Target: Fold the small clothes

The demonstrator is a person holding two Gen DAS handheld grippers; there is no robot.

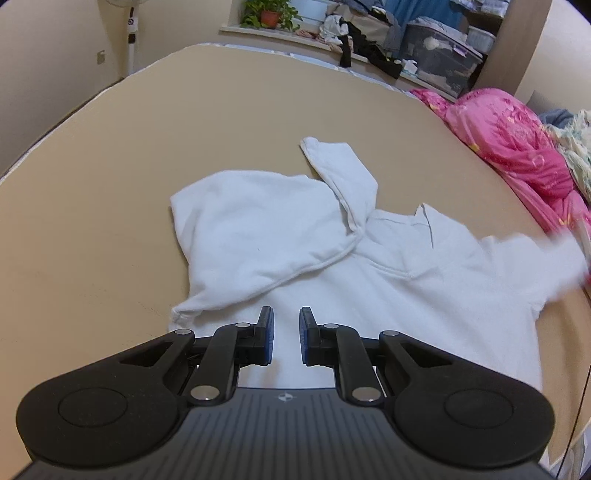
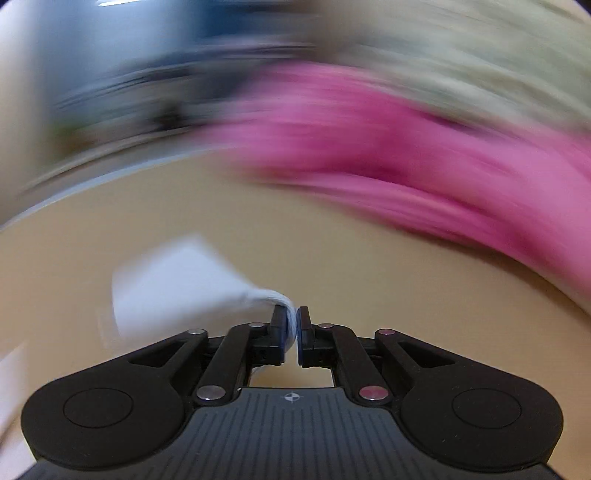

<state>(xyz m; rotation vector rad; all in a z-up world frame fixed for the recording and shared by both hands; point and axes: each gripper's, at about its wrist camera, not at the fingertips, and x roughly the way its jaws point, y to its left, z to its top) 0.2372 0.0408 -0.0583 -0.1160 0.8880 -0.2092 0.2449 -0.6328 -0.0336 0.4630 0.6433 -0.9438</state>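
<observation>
A white hoodie [image 1: 388, 280] lies on the tan bed surface [image 1: 147, 147]. Its left sleeve [image 1: 251, 229] is folded across the chest and its hood [image 1: 343, 173] points to the far side. My left gripper [image 1: 286, 325] is open and empty, hovering over the lower body of the hoodie. The hoodie's right sleeve [image 1: 546, 258] is blurred at the right edge. In the right wrist view, my right gripper [image 2: 292, 326] is shut on the white sleeve [image 2: 184, 291], which hangs out to its left. That view is heavily motion-blurred.
A pink quilt [image 1: 517, 147] is bunched along the right side of the bed and shows as a pink streak in the right wrist view [image 2: 406, 162]. A cluttered shelf with clothes, storage boxes [image 1: 439, 59] and a potted plant [image 1: 269, 14] runs behind the bed. A fan stand [image 1: 131, 37] is at the far left.
</observation>
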